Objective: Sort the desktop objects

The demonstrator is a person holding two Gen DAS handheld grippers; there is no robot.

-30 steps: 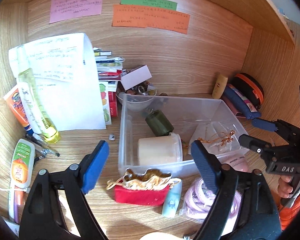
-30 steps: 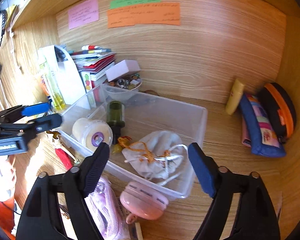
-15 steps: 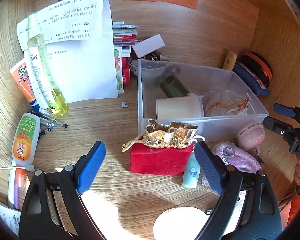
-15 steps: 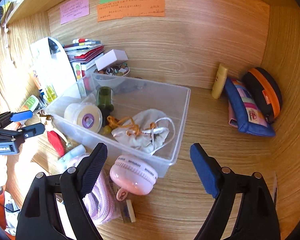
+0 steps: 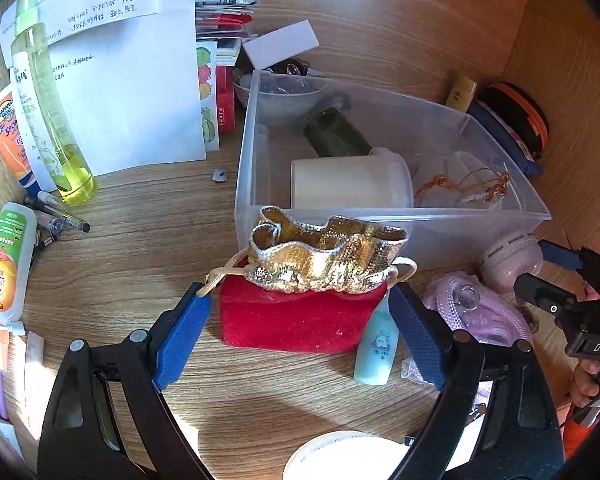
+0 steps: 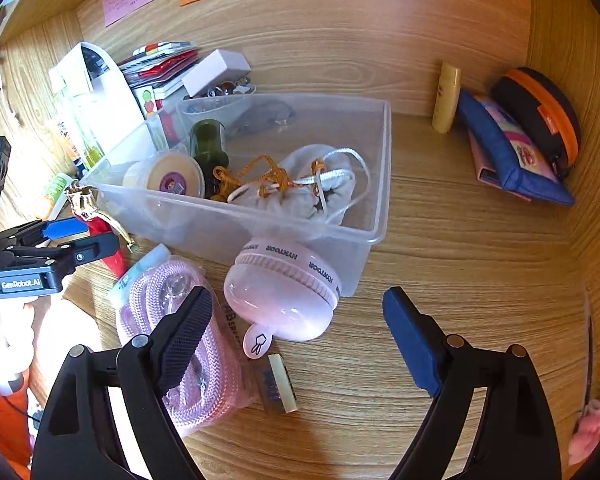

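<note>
Your left gripper [image 5: 300, 328] straddles the red pouch [image 5: 296, 320] just in front of the clear bin [image 5: 380, 224], fingers wide and not pressing, its long axis across the gap, while your right gripper [image 6: 298, 332], fingers spread and empty, hangs just before the pink case [image 6: 280, 292]

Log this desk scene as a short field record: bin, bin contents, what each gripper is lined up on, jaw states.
bin: clear plastic bin, open top, on the wooden desk
bin contents: dark green bottle, cream lidded tub, white drawstring pouch
left gripper: open, astride the red pouch with gold top, pads not pressing
right gripper: open, pink round case between the fingers, untouched
beside bin: pink cord in a bag, small blue tube
</note>
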